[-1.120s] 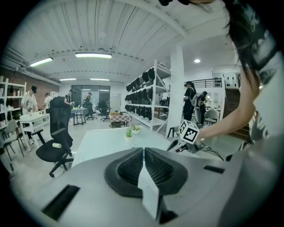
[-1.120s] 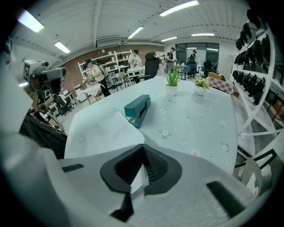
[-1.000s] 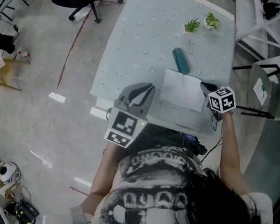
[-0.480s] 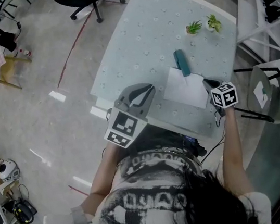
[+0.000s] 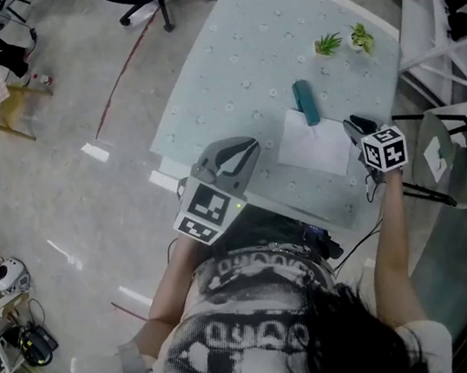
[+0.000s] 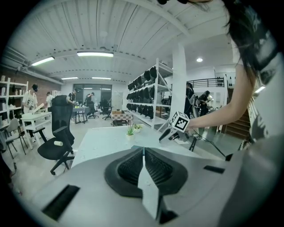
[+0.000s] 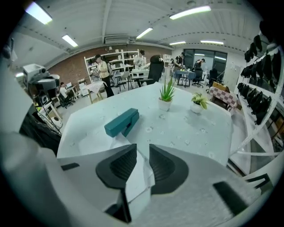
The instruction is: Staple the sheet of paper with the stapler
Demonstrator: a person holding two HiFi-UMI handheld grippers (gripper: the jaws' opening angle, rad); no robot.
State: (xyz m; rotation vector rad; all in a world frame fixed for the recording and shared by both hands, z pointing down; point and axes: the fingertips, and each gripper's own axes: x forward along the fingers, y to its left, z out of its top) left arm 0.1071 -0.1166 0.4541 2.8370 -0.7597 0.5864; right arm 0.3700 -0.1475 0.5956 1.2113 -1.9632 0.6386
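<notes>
The left gripper (image 5: 230,156), a smooth grey shell carrying a cube of black-and-white square markers, is hovering over the near left edge of the table (image 5: 232,67). The table's top is pale and flat, dotted with small flower-like marks. In the left gripper view its ribbed dark pads (image 6: 155,166) are sitting together with only a thin seam between them, gripping nothing.

To the right, the sheet of paper (image 5: 313,144) is lying flat on the table, white and thin. The stapler (image 5: 304,101), a teal oblong block, is lying at the sheet's far edge with its near end touching the paper. Beyond it two small potted plants (image 5: 329,42) are standing near the far right corner.

At the sheet's right edge the right gripper (image 5: 354,124) is pointing down. Its jaws have just been opening and are standing apart. In the right gripper view the edge of the sheet is showing in the gap, and the ribbed pads (image 7: 120,164) are not pressing on it.
</notes>
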